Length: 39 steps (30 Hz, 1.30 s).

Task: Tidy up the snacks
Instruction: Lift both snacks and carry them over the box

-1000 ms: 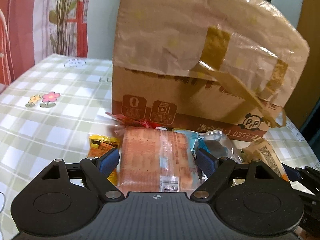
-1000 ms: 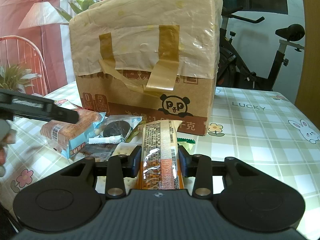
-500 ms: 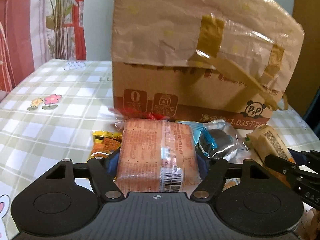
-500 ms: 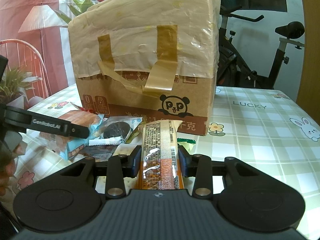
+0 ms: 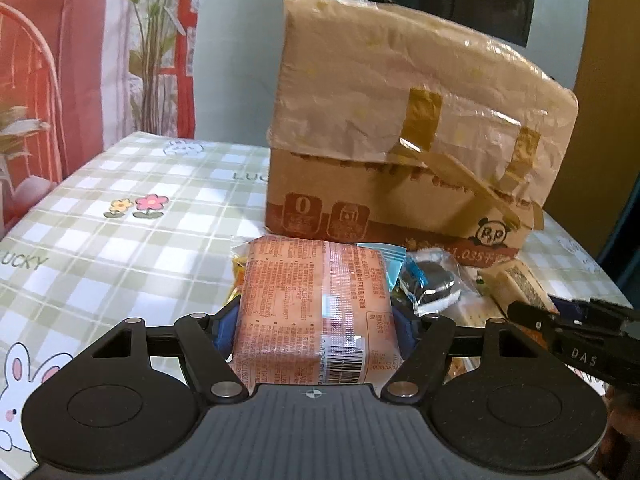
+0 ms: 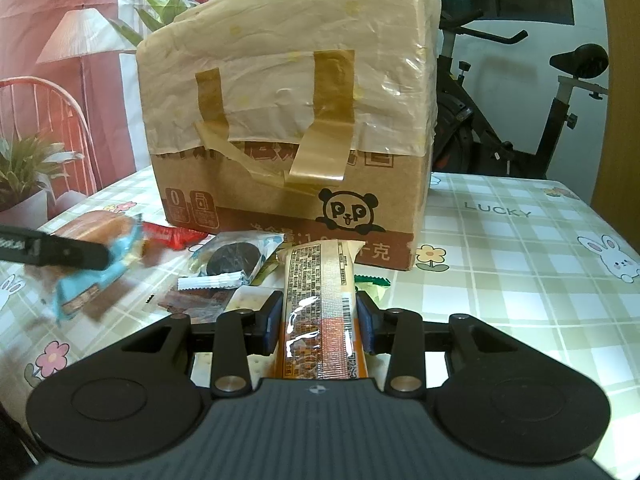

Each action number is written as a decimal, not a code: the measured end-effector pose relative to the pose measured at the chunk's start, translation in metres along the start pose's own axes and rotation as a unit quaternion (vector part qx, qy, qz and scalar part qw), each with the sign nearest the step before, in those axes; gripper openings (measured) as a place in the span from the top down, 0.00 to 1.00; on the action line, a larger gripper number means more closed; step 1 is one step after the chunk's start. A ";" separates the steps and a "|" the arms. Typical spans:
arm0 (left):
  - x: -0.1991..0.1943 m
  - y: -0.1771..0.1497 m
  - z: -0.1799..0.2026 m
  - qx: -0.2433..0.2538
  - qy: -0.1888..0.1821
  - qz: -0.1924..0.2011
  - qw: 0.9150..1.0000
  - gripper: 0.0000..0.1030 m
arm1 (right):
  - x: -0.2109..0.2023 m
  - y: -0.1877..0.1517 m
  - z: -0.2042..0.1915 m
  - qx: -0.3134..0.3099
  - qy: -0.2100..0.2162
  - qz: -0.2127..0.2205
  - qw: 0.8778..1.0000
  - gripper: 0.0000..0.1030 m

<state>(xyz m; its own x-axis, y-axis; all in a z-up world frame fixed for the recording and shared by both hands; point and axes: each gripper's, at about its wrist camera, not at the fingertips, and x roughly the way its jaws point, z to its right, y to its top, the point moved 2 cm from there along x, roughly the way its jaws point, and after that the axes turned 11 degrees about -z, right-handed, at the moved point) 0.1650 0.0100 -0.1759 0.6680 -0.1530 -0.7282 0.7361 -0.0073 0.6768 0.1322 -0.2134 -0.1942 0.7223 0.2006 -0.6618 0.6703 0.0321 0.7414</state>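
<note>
My left gripper [image 5: 314, 328] is shut on an orange cracker pack [image 5: 316, 300] and holds it a little above the checked tablecloth [image 5: 132, 248]. The same pack [image 6: 100, 228] appears blurred at the left of the right wrist view, raised off the snack pile. My right gripper [image 6: 320, 320] is shut on a long tan and orange snack bar [image 6: 320, 276], which rests near the taped cardboard box [image 6: 288, 120]. That box [image 5: 400, 140] stands just behind the snacks in the left wrist view too.
Loose snacks lie in front of the box: a dark cookie packet [image 6: 236, 258], a red wrapper [image 6: 168, 236], a brown packet [image 6: 192, 302], white crackers [image 6: 248, 300] and a green packet [image 6: 372, 282]. An exercise bike [image 6: 520, 120] stands behind the table. A red chair [image 6: 48, 120] is at the left.
The left jaws closed on the orange cracker pack, then lifted it up and away from the pile. The right gripper and its snack bar stayed where they were.
</note>
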 end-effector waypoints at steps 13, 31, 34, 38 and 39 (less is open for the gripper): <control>-0.013 -0.002 -0.002 -0.006 -0.007 0.011 1.000 0.28 | -0.001 -0.001 -0.003 -0.009 -0.004 0.000 1.000 0.61; -0.040 -0.003 -0.007 -0.012 -0.006 0.042 0.999 0.28 | -0.037 -0.007 0.010 0.032 -0.019 0.028 0.999 0.62; -0.046 -0.001 -0.007 -0.010 -0.004 0.052 0.999 0.28 | -0.046 -0.006 0.016 0.046 -0.021 0.038 0.998 0.62; -0.053 0.007 -0.009 -0.010 0.001 0.067 0.998 0.28 | -0.059 -0.003 0.020 0.059 -0.026 0.056 0.996 0.62; -0.057 0.011 -0.010 -0.010 0.002 0.074 0.997 0.28 | -0.063 -0.002 0.022 0.062 -0.027 0.063 0.996 0.62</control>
<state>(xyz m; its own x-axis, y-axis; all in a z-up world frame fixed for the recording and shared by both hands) 0.1366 0.0281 -0.1280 0.7702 -0.1463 -0.6207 0.6311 0.0350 0.7749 0.0888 -0.2473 -0.1558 0.8080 0.1422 -0.5717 0.5870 -0.1109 0.8020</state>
